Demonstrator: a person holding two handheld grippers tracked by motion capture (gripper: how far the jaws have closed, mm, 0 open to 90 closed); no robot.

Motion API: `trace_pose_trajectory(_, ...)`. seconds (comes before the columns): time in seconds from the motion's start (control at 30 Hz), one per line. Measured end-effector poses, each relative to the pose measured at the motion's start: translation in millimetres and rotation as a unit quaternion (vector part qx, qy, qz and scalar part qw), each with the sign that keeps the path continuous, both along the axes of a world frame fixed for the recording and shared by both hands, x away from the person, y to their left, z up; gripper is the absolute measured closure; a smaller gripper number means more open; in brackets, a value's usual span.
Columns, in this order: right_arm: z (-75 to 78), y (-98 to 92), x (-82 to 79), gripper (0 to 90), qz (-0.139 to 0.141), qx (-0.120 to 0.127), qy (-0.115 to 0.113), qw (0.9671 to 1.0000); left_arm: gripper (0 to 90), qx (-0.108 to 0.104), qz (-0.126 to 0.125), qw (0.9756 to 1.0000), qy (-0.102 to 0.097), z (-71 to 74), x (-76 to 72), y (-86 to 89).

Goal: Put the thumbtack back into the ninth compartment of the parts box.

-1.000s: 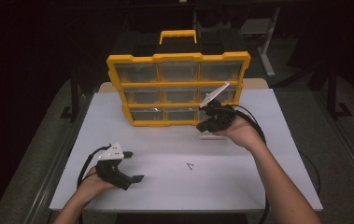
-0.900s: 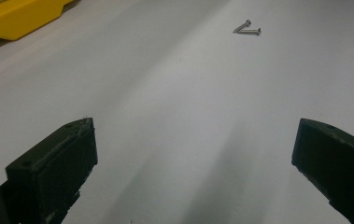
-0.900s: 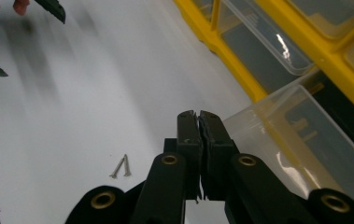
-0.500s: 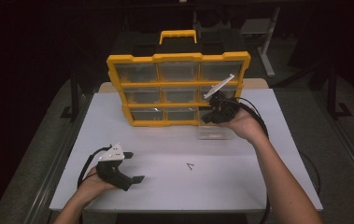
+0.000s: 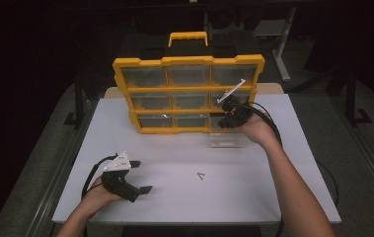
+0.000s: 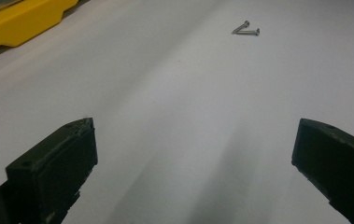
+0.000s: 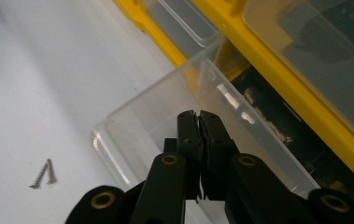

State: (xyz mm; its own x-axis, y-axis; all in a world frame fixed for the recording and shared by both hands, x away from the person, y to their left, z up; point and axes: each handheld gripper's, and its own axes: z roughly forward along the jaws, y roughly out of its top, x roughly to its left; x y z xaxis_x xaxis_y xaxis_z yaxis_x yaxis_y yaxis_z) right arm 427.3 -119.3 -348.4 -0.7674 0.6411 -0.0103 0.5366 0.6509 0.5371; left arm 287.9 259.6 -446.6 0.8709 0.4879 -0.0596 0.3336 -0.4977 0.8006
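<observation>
Kept right gripper [image 5: 226,120] clamped on the near wall of the clear drawer [image 5: 228,138], jaws pressed together with the thin plastic pinched between them, as confirmed in the right gripper view [image 7: 199,114].

Drew the drawer out of the bottom-right slot of the yellow organizer [image 5: 189,89] within the last second: sat in its slot 1 second ago, stood partly out half a second ago, rested now almost fully out on the white table [image 5: 273,197], just in front of the organizer. Left that slot dark and open behind the drawer [image 7: 165,116]. Appeared empty.

Held left gripper [image 5: 141,176] unmoved at the near left of the table, jaws spread wide with nothing between them [image 6: 193,154].

Left 2 screws [image 5: 201,175] lying crossed mid-table, between both grippers, apart from the drawer.

Judged the extraction step nearly complete; probably readied the drawer to receive the 2 screws next.
</observation>
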Motion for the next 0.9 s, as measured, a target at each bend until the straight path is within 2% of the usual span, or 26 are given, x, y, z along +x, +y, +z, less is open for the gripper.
trace_pose_trajectory(0.27,-10.8,1.0,8.3,86.5,-0.004,-0.016,0.016,0.9997,0.1,0.001,-0.001,1.0000,0.000,-0.1,0.1,0.2)
trace_pose_trajectory(0.33,-14.4,2.3,9.9,86.5,-0.003,-0.026,0.021,0.9994,0.1,0.001,-0.001,1.0000,0.000,0.1,0.1,0.4)
trace_pose_trajectory(0.53,-18.9,4.2,11.5,86.0,0.002,-0.039,0.025,0.9989,0.1,0.001,-0.002,1.0000,0.001,-0.1,0.1,0.3)
trace_pose_trajectory(0.73,-15.9,2.7,10.6,81.9,-0.002,-0.032,0.021,0.9993,0.1,0.001,-0.001,1.0000,0.001,-0.1,0.3,0.7)
trace_pose_trajectory(0.9,-8.0,-1.9,7.3,88.8,-0.008,-0.017,0.019,0.9996,0.0,0.002,-0.001,1.0000,0.000,0.0,0.6,1.1)
